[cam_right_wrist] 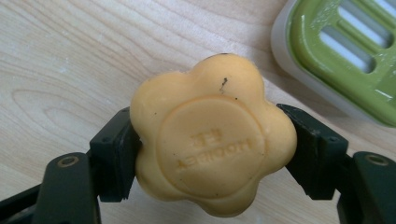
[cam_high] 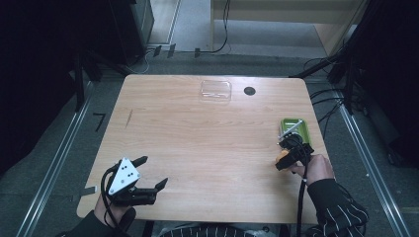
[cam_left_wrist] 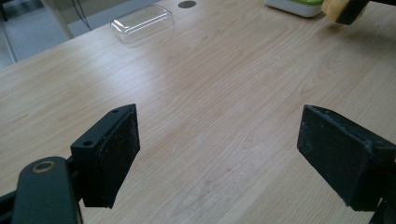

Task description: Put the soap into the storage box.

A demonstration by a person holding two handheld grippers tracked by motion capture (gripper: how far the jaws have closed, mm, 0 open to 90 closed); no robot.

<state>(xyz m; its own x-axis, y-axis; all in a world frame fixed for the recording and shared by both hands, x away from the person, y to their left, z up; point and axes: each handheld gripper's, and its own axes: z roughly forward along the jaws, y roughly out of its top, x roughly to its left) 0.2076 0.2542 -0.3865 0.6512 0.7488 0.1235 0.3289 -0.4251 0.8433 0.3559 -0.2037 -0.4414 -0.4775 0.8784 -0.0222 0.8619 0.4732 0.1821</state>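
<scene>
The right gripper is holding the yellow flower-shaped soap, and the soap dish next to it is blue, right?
Not quite. The right gripper does hold the yellow flower-shaped soap, but the soap dish beside it is green, not blue. The right gripper view shows this clearly.

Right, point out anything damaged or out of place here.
Only small things: the yellow soap, clamped in the right gripper, has dark specks and a short scratch near its top edge. The clear lid lies far from the green soap dish.
</scene>
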